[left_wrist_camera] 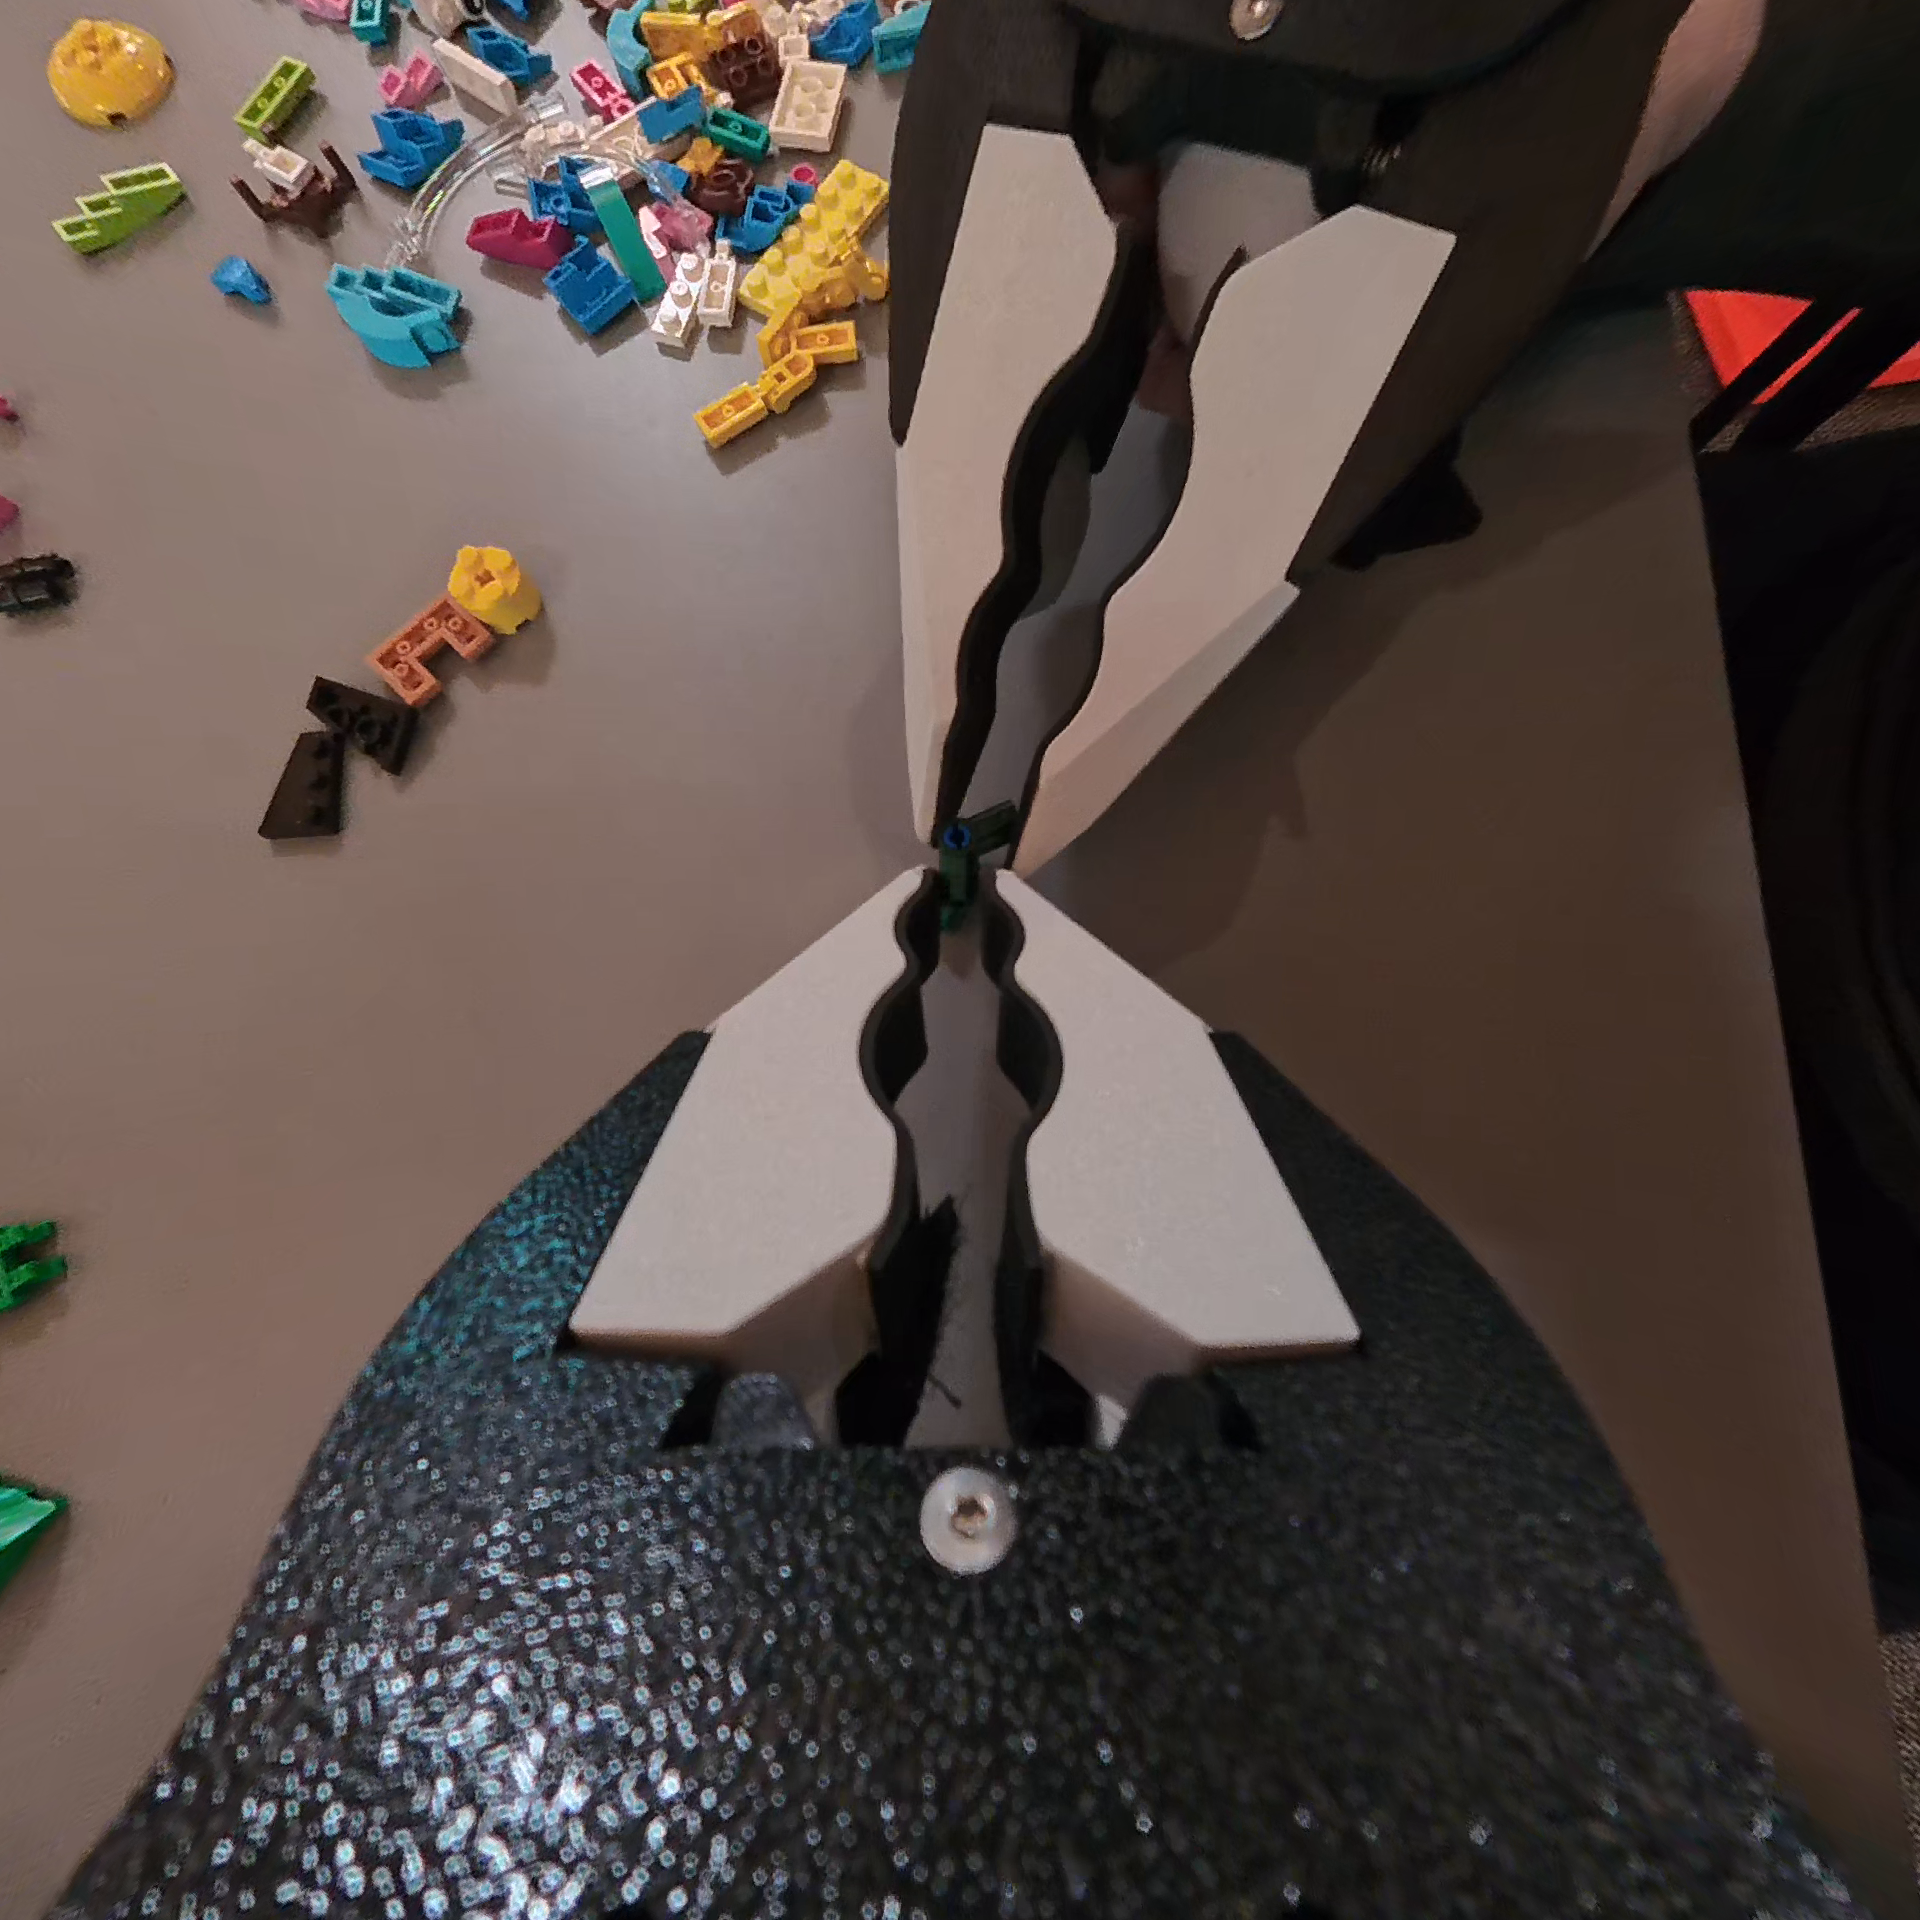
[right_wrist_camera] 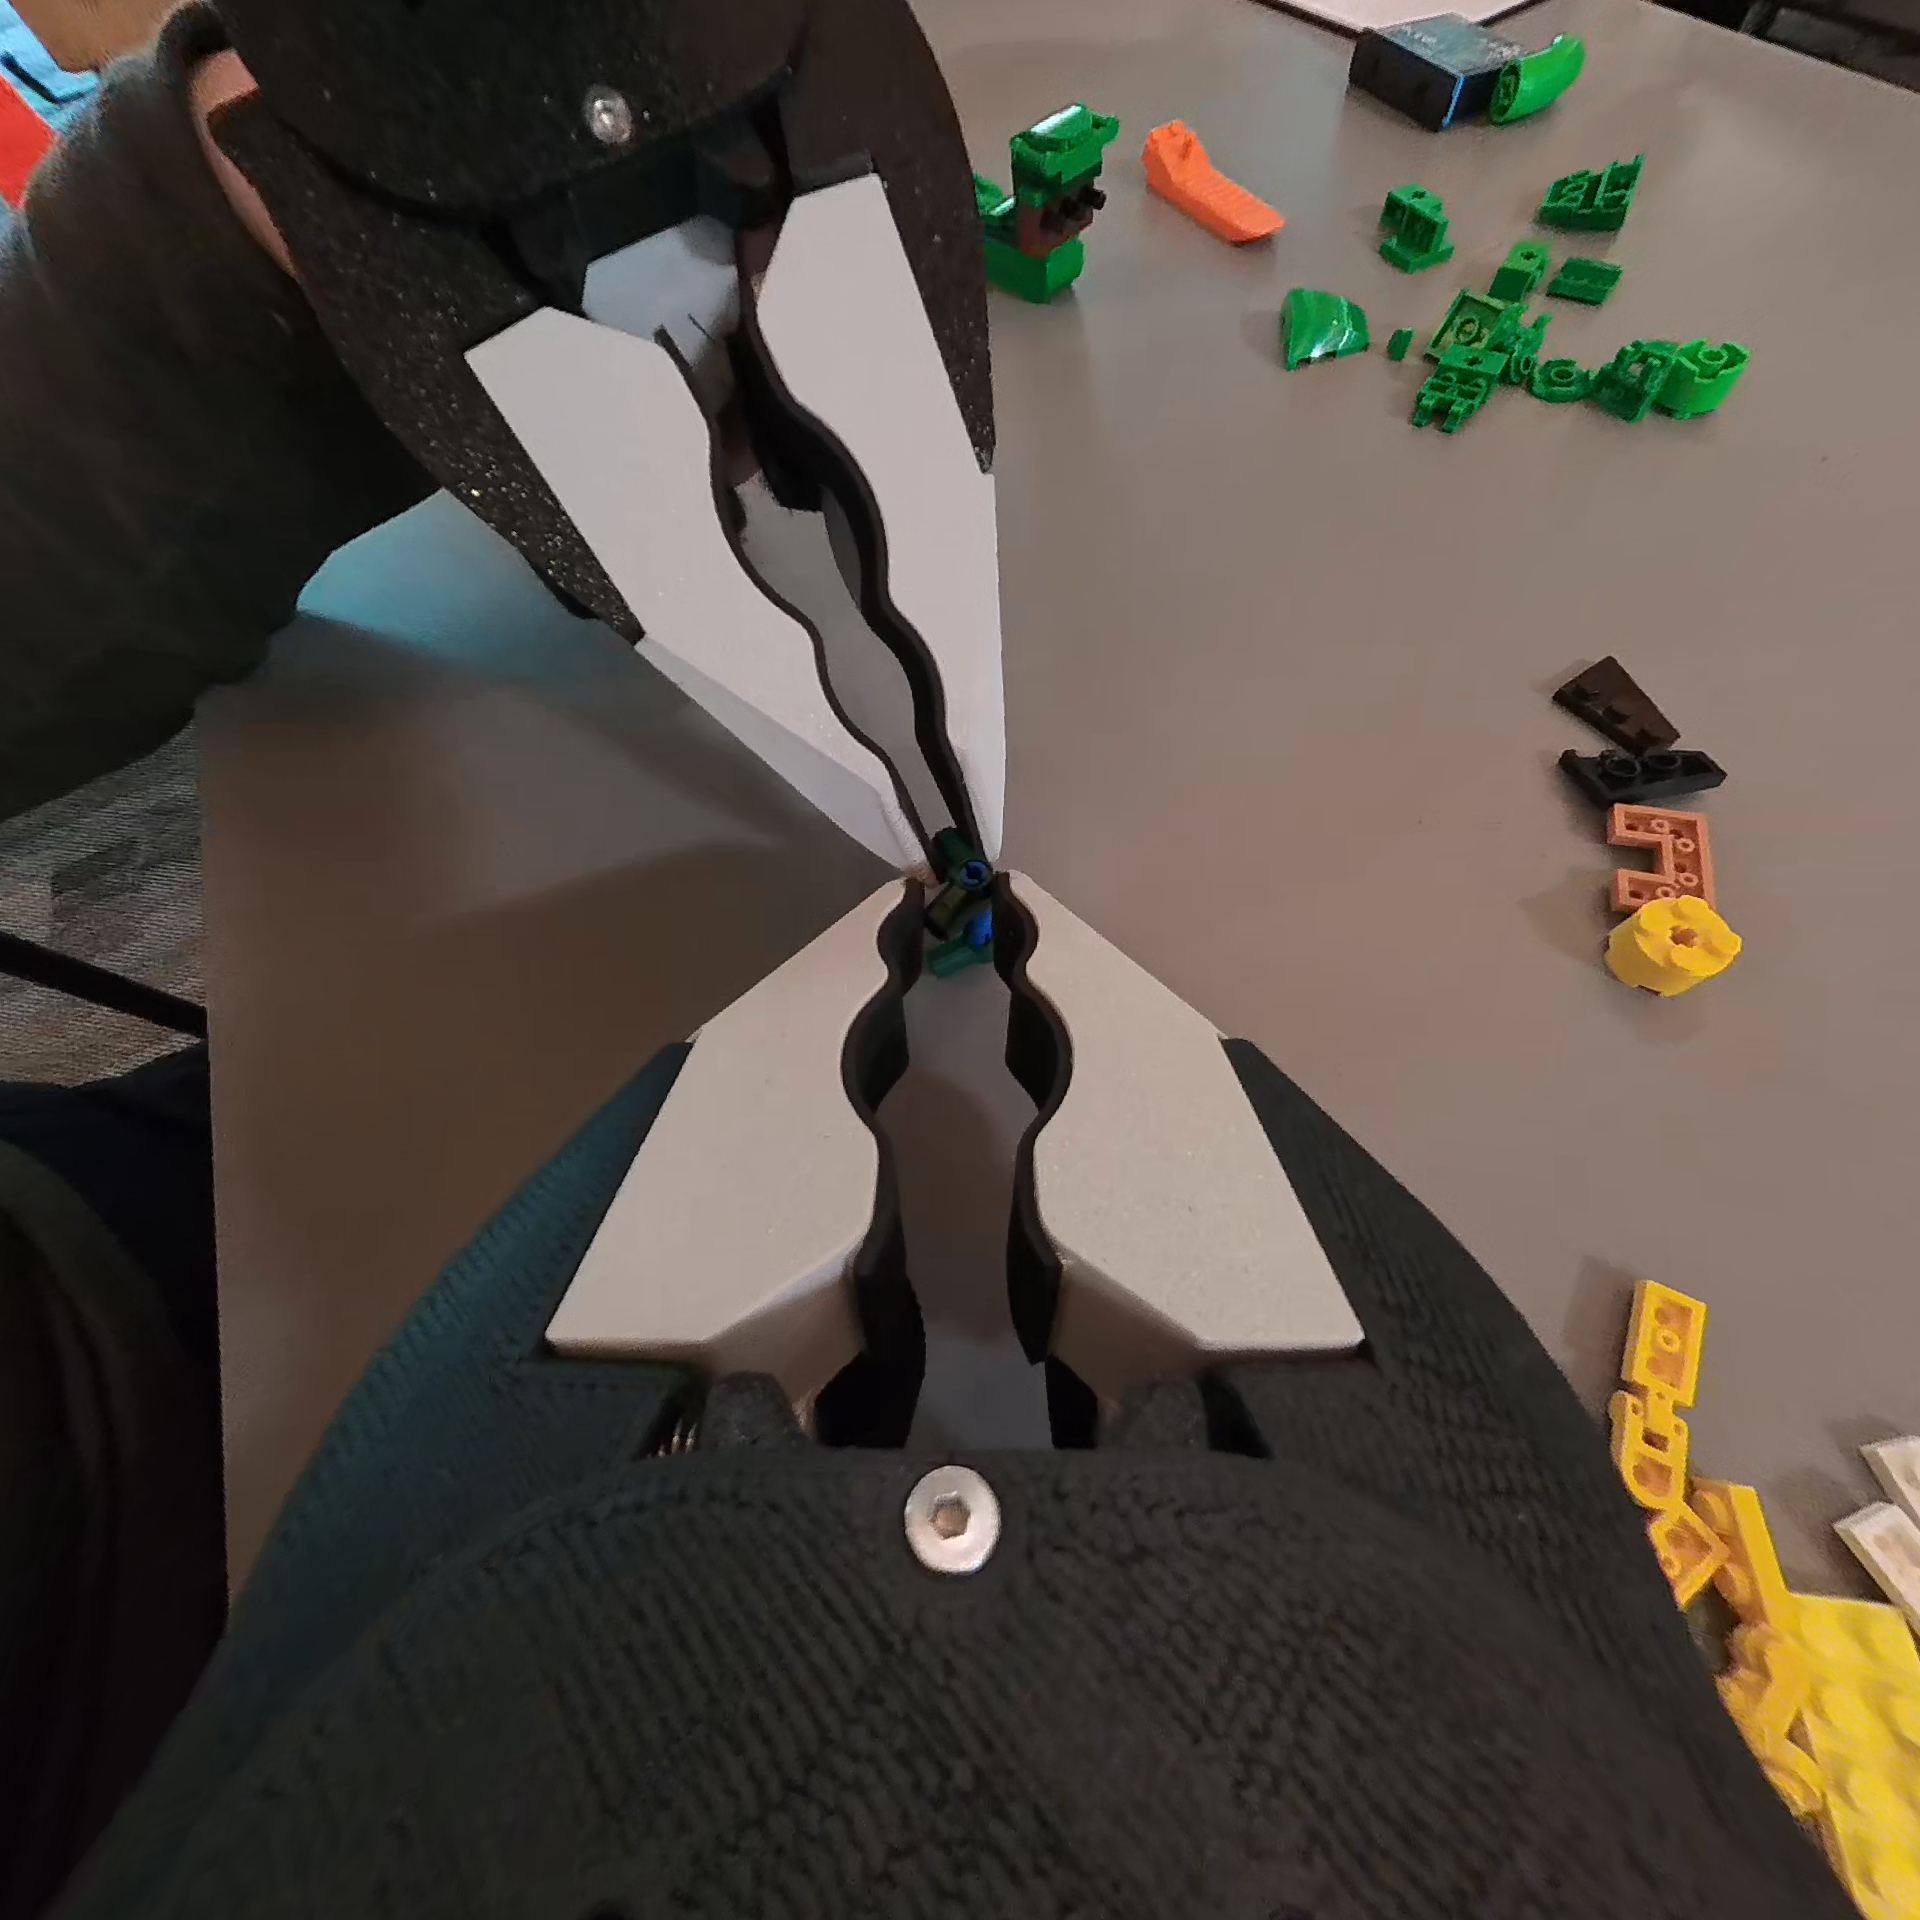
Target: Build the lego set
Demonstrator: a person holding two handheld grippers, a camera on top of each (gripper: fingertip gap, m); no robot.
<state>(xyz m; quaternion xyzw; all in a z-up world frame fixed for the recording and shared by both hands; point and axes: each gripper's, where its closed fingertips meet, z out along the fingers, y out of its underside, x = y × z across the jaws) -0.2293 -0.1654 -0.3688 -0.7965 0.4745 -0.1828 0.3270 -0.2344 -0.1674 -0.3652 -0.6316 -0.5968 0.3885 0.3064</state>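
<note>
A smooth grey table [right_wrist_camera: 1299, 644] carries loose plastic bricks. Ahead and left of the left gripper [left_wrist_camera: 961, 883] lies a dense multicoloured brick pile [left_wrist_camera: 665, 177]; nearer, to its left, a black wedge plate [left_wrist_camera: 343, 753], a tan angled plate [left_wrist_camera: 426, 644] and a yellow round brick [left_wrist_camera: 497, 590] lie touching in a line. Ahead and right of the right gripper [right_wrist_camera: 951, 888] sit scattered green pieces [right_wrist_camera: 1538, 343] and an orange ramp-shaped piece [right_wrist_camera: 1210, 187]. Both tools have grainy black bodies and pale grey fingers [left_wrist_camera: 790, 1122] lined with wavy black pads. They meet tip to tip above bare tabletop, near its edge, each nearly closed and pinching a tiny dark-green and blue lego assembly [right_wrist_camera: 961, 899] held between the two tips. A dark sleeve [right_wrist_camera: 125, 436] backs the left gripper.
</note>
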